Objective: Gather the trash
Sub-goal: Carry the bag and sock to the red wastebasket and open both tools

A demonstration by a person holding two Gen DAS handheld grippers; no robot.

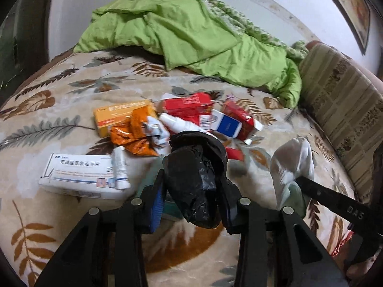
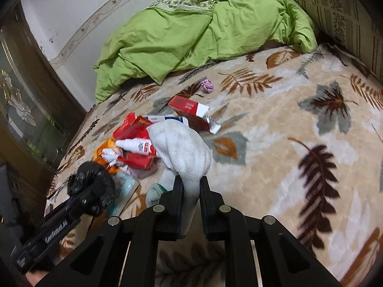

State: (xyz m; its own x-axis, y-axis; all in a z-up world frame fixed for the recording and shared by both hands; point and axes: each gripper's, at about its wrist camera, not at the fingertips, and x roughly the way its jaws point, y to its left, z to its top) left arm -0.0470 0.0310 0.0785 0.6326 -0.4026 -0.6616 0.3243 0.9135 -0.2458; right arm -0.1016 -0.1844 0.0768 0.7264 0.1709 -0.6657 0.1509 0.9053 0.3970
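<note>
My left gripper [image 1: 194, 186] is shut on a crumpled black plastic bag [image 1: 196, 177], held above the bed; the bag also shows in the right wrist view [image 2: 92, 189]. My right gripper [image 2: 190, 186] is shut on a white sock [image 2: 182, 150], also seen at the right of the left wrist view [image 1: 292, 165]. Trash lies in a pile ahead: a yellow box [image 1: 119, 117], orange wrappers [image 1: 134, 136], red boxes [image 1: 186, 107], a blue-and-white box [image 1: 225, 124], a white spray bottle [image 1: 177, 124], a white medicine box [image 1: 76, 177] and a small white tube [image 1: 119, 167].
The bed is covered by a beige leaf-patterned blanket [image 2: 299, 143]. A green duvet [image 1: 186, 35] is bunched at the far side. A striped pillow [image 1: 342, 110] lies at the right. A small pink ball [image 2: 207, 86] sits beyond the pile. A dark cabinet [image 2: 21, 95] stands left.
</note>
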